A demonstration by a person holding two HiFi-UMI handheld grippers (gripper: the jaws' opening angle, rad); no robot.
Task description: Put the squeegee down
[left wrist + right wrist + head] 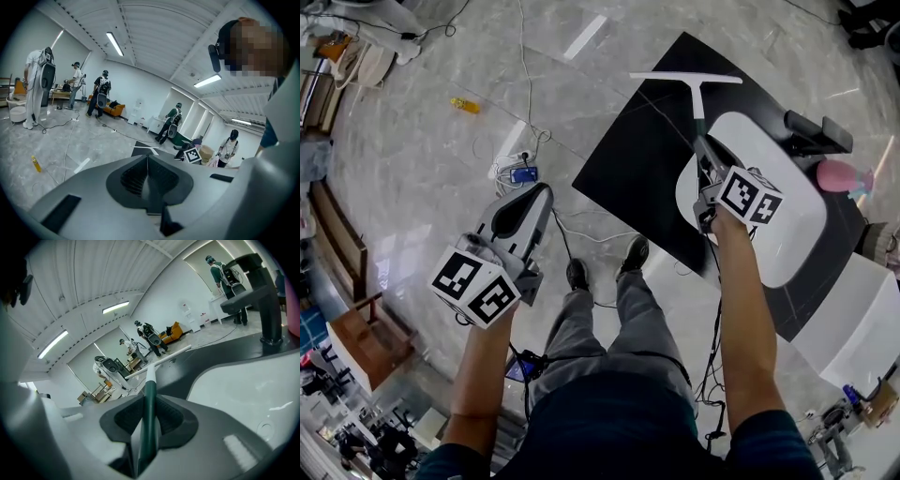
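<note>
The squeegee (697, 97) has a dark green handle and a long white blade, and it hangs over the black countertop (628, 164) with the blade at the far end. My right gripper (703, 145) is shut on the handle, just beyond the rim of the white sink (792, 239). In the right gripper view the green handle (150, 385) runs straight out between the pads, and the blade lies across beyond it. My left gripper (542, 195) hovers over the floor at the left. Its jaws (148, 161) meet with nothing between them.
A black faucet (814, 131) stands at the sink's far side, with a pink object (839, 175) beside it. Cables, a power strip (522, 173) and a yellow bottle (465, 105) lie on the marble floor. The person's shoes (577, 274) are below. Several people stand far off.
</note>
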